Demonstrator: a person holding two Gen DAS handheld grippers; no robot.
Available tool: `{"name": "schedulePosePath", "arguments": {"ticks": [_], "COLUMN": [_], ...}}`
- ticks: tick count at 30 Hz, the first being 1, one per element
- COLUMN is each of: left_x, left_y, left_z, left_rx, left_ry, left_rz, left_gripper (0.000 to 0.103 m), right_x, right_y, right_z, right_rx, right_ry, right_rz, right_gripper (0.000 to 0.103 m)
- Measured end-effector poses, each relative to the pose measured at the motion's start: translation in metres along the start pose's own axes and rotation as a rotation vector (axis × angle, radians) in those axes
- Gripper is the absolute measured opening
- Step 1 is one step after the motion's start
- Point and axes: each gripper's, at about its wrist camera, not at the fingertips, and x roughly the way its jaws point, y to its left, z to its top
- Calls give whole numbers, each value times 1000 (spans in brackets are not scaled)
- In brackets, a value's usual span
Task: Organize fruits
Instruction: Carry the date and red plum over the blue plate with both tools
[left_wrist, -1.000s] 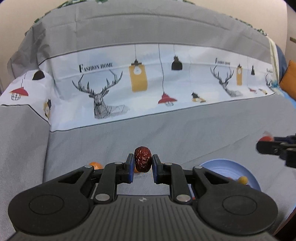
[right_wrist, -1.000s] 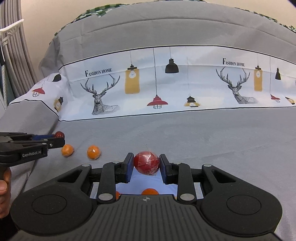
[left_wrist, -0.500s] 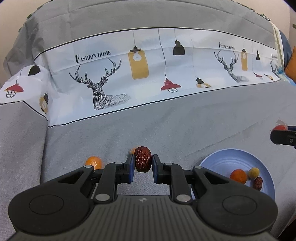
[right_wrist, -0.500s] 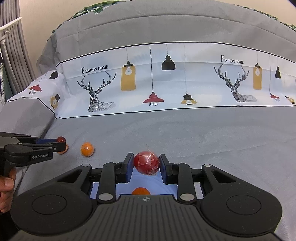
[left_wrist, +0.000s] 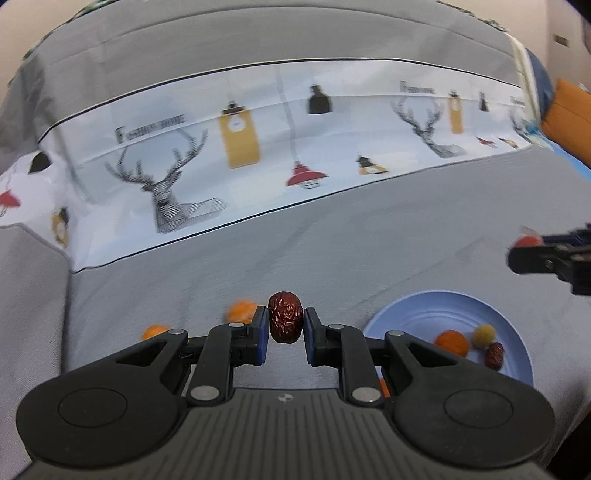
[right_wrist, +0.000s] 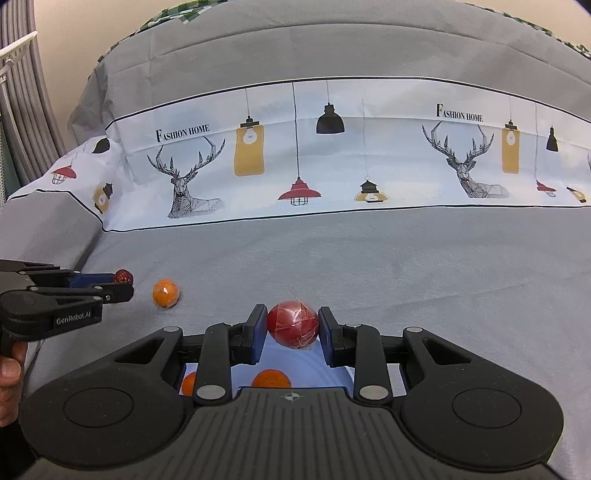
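Observation:
My left gripper (left_wrist: 285, 325) is shut on a wrinkled dark red date (left_wrist: 285, 316), held above the grey sheet. A blue plate (left_wrist: 424, 314) lies to its right with an orange fruit (left_wrist: 451, 341), a small yellow fruit (left_wrist: 484, 334) and another date (left_wrist: 495, 355) on it. Two small oranges (left_wrist: 242, 310) (left_wrist: 155, 331) lie on the sheet behind the fingers. My right gripper (right_wrist: 293, 325) is shut on a red wrapped fruit (right_wrist: 293, 324) above the blue plate (right_wrist: 295, 365), where two oranges (right_wrist: 270, 378) show. The left gripper (right_wrist: 123, 282) shows at the left of the right wrist view.
The surface is a grey bed sheet (right_wrist: 406, 266) with a white printed band of deer and lamps (right_wrist: 332, 155) behind. One loose orange (right_wrist: 166, 292) lies near the left gripper's tip. An orange cushion (left_wrist: 569, 118) is at the far right.
The left gripper has swung right with the date, so more of the blue plate shows. The right gripper with the red fruit has held over the plate and shifted slightly.

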Motion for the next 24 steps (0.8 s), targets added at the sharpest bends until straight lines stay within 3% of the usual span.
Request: {"name": "schedulePosePath", "arguments": {"ticks": [24], "left_x": [4], "left_y": [-61], "left_z": [-21], "left_rx": [179], "left_ry": [30], "left_rz": [-149], "left_gripper": [21], "right_x": [5], "right_y": [1], "right_z": [0], "right_rx": [-22], "right_ry": [30], "right_rz": [-7], "right_gripper": [31]}}
